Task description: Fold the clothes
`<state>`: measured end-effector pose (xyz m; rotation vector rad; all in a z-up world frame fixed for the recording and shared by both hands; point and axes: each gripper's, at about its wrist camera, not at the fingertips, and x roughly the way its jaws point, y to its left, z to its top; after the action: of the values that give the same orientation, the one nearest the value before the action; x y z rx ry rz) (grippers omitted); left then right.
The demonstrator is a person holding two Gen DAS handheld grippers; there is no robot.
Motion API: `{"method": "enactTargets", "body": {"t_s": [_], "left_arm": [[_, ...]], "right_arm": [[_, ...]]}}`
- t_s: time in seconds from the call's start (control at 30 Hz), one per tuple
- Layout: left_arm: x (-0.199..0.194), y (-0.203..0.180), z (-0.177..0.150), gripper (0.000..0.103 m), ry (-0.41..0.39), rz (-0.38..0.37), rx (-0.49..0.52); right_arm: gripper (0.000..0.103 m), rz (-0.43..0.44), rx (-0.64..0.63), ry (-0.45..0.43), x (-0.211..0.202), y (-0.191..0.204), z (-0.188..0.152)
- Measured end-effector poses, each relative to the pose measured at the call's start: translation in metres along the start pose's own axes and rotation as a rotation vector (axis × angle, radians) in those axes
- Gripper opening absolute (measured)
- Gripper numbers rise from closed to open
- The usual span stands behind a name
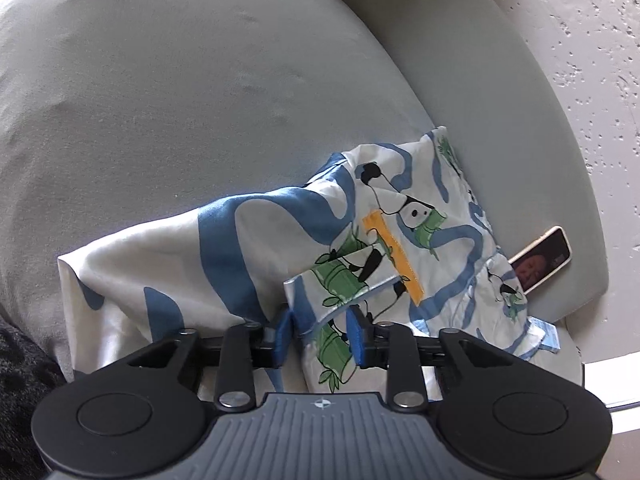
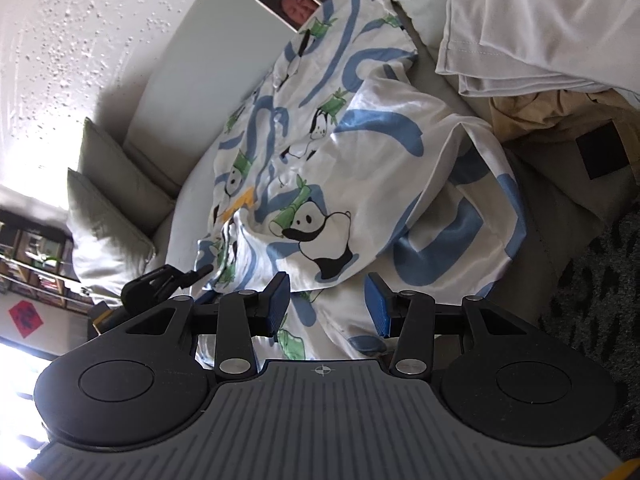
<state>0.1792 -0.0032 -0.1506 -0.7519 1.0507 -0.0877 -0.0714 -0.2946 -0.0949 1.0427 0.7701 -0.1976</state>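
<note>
Both tongs point down at a white garment (image 1: 248, 248) printed with pandas, green bamboo and blue swirls, which lies crumpled on a pale grey sofa cushion (image 1: 160, 100). On the left gripper (image 1: 322, 334) the 2 blue pads sit close together with a fold of the printed cloth caught between them; the fabric edge rises out of the narrow gap and bends over toward the left pad (image 1: 283, 334), so this gripper is pinching the garment near an orange strip (image 1: 394, 256) sewn onto it. On the right gripper (image 2: 330, 304) the jaws are spread, with cloth lying under and between the 2 pads, and neither pad (image 2: 278, 300) presses on it as far as the right wrist view shows; a large panda print (image 2: 320, 240) lies just beyond the gap.

A phone (image 1: 542, 258) in a light case lies on the sofa seat next to the far edge of the garment, one corner tucked under the cloth. In the right wrist view a folded pile of white fabric (image 2: 520, 28) rests to the right of the garment, with a tan piece of clothing (image 2: 560, 120) bearing a black square patch just below that pile. 2 pale throw pillows (image 2: 108, 208) stand at the left of that view, near part of the left gripper's black frame (image 2: 160, 280), which reaches the garment's left edge. A textured white wall (image 1: 580, 40) runs behind the sofa.
</note>
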Motion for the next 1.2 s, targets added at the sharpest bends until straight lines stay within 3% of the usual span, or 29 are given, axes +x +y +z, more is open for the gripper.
{"method": "enactTargets", "body": {"t_s": [0.1,0.3,0.5,0.77,0.8,0.83,0.87,0.9,1.1,1.2], "left_arm": [[-0.004,0.001,-0.001,0.001,-0.013,0.008,0.004],[-0.038,0.001,-0.008,0.001,-0.113,-0.047,0.092],[-0.078,0.01,-0.019,0.001,-0.241,-0.086,0.16],[-0.088,0.022,-0.032,0.001,-0.259,-0.11,0.177],[-0.088,0.022,-0.032,0.001,-0.26,-0.113,0.177],[-0.087,0.021,-0.032,0.001,-0.261,-0.118,0.181],[-0.086,0.02,-0.032,0.001,-0.265,-0.12,0.185],[-0.086,0.02,-0.032,0.001,-0.268,-0.128,0.191],[-0.086,0.02,-0.034,0.001,-0.274,-0.187,0.228],[-0.08,0.023,-0.034,0.001,-0.239,-0.125,0.225]], "right_arm": [[0.049,0.0,0.006,0.002,0.001,-0.002,0.0],[0.049,-0.047,0.075,-0.016,0.0,-0.019,-0.001],[0.052,-0.063,0.156,-0.128,-0.004,-0.035,0.008],[0.052,-0.121,0.354,-0.234,0.015,-0.054,0.03],[0.05,-0.136,0.362,-0.251,0.015,-0.055,0.032],[0.039,-0.153,0.367,-0.27,0.016,-0.055,0.034],[0.013,-0.172,0.361,-0.29,0.015,-0.056,0.034],[0.005,-0.193,0.356,-0.303,0.014,-0.058,0.034],[0.001,-0.246,0.325,-0.42,-0.017,-0.053,0.016],[0.0,-0.271,0.329,-0.416,-0.026,-0.051,0.008]]}}
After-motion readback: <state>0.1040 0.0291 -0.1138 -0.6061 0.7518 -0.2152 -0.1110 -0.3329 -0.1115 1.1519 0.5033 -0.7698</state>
